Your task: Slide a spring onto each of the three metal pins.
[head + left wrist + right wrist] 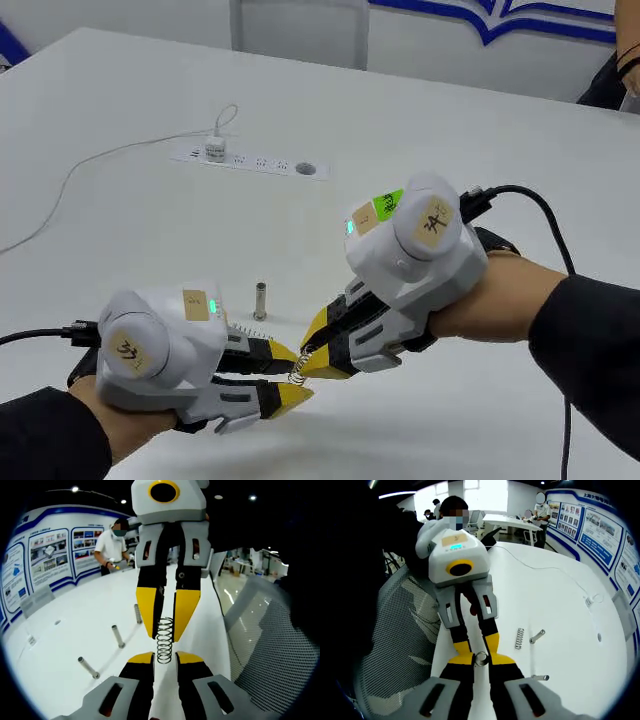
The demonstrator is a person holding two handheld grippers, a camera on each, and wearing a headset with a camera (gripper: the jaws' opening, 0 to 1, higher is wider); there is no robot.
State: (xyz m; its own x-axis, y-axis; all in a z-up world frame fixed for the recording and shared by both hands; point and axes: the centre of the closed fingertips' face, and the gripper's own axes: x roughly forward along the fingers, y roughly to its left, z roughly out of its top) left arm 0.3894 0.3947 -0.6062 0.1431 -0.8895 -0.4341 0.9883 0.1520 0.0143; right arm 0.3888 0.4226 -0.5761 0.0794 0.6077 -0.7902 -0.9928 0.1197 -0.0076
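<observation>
head view shows two hand-held grippers with yellow tips meeting nose to nose over a wide white table (450, 150). a small coiled silver metal spring (297, 372) sits between their tips. the right gripper (305, 358) pinches one end of it. the left gripper (291, 375) has its jaws close on each side of the other end, but i cannot tell if they squeeze it. three short silver metal pins (118, 636) stand in a row on the table past the grippers, apart from them. a second silver spring (520, 638) lies flat just beside one pin.
</observation>
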